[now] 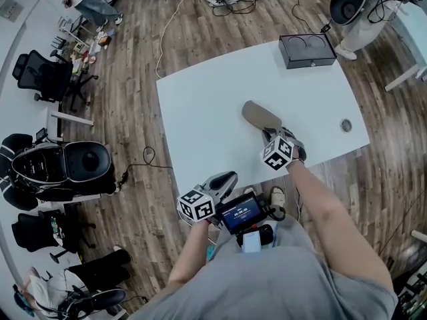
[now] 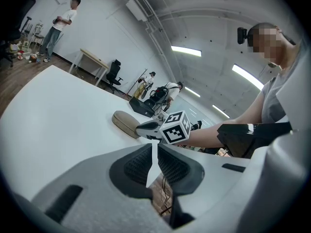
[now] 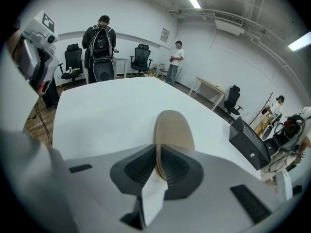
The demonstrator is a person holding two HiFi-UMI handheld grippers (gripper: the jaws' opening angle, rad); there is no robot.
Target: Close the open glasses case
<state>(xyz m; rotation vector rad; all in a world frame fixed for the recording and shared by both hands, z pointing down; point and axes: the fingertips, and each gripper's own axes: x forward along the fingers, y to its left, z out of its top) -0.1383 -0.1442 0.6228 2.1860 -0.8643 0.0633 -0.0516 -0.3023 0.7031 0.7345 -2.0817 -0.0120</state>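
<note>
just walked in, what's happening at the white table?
A person is working on a tan glasses case that lies on the white table, using a handheld tool in each hand. The right tool is clamped on the case's near edge, and the case lies flat and looks closed or nearly so. The left tool is shut and empty, held at the table's near edge.

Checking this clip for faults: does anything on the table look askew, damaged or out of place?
Nothing stands out. The tan glasses case lies flat on the white table and looks closed, its near end pinched in the right gripper. The black box sits at the far corner.
</note>
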